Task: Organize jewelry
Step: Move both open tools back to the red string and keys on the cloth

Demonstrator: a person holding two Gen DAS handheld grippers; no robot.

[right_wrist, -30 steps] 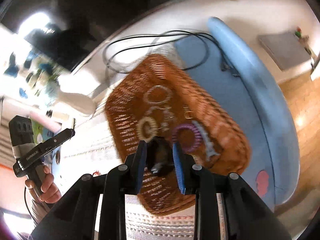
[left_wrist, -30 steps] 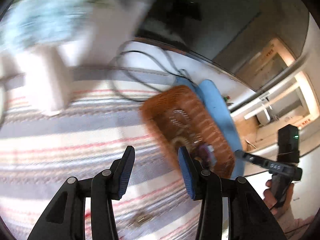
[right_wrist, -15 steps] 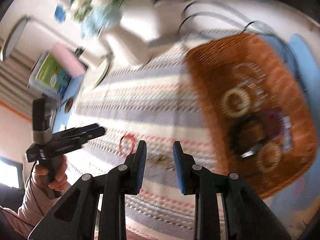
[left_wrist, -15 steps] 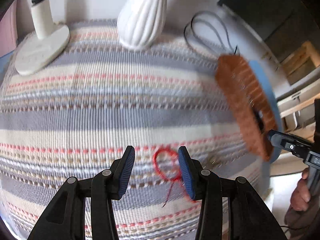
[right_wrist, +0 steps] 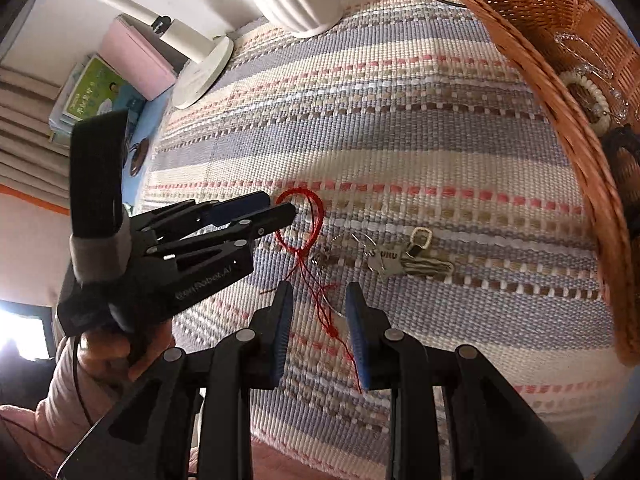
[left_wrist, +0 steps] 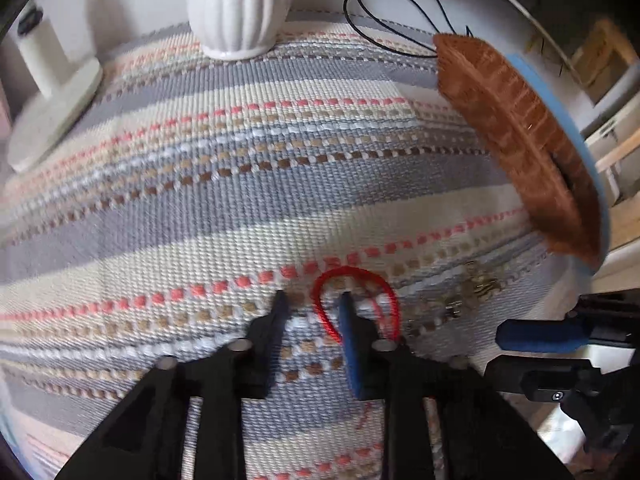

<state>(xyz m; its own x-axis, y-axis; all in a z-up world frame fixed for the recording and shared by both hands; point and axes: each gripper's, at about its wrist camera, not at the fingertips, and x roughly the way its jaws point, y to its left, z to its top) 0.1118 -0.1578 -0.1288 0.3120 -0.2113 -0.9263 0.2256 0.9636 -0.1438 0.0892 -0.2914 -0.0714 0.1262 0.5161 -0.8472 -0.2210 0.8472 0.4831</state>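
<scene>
The jaws of our left gripper (left_wrist: 312, 300) have just been closing; they now stand narrowly apart, the red cord bracelet (left_wrist: 356, 300) looped around one finger and not pinched. The jaws of our right gripper (right_wrist: 318, 308) stand partly apart and empty above the bracelet's loose tails. The bracelet lies on the striped woven mat (right_wrist: 400, 140) at mid-frame in the right wrist view, just beside a metal keyring charm (right_wrist: 396, 258). At the right edge sits the wicker basket (right_wrist: 536, 40) holding a pale bead bracelet (right_wrist: 592, 98).
</scene>
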